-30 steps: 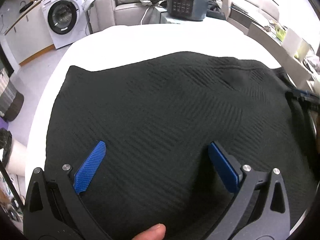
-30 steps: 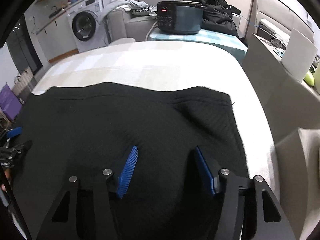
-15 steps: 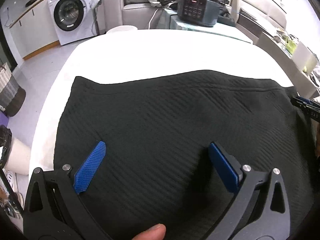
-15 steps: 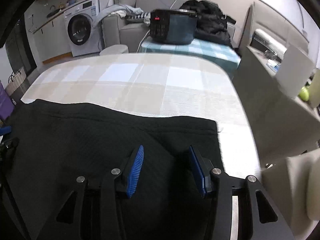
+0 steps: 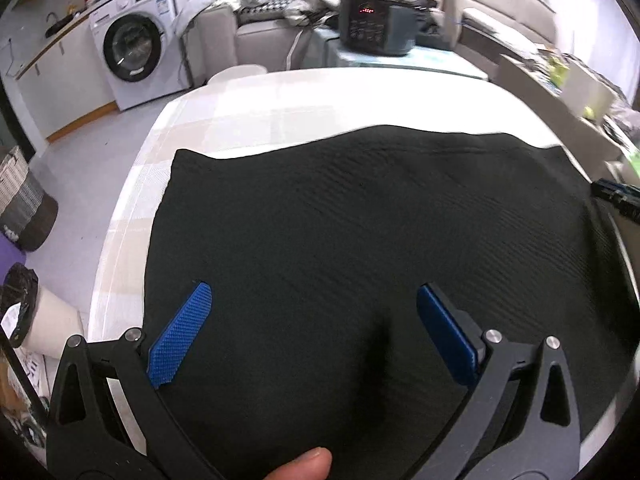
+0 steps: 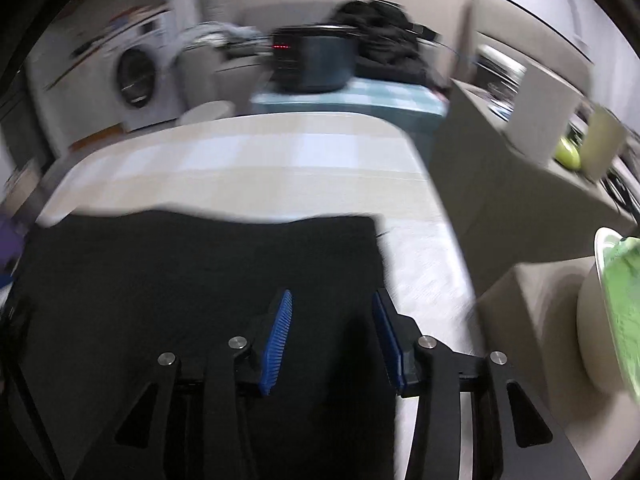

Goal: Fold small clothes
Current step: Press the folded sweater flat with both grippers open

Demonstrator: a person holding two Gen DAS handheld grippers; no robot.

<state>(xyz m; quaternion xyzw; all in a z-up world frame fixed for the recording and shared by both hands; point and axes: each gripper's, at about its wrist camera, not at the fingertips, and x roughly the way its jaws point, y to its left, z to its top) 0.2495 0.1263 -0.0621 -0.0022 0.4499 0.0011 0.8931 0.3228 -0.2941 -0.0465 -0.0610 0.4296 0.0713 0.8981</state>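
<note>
Claws both gape over the black garment (image 5: 360,240), left claw (image 5: 312,320) wider than right claw (image 6: 332,320).

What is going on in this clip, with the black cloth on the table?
A person holds a gripper in each hand over a black garment spread on a pale checked table. The left gripper is wide open above the cloth's near left part. The right gripper sits by the garment's right edge, jaws narrower but still apart, with cloth under them; a grip cannot be confirmed. No fold is visible yet.

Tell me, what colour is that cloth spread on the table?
Black garment, clearest in the left wrist view.
</note>
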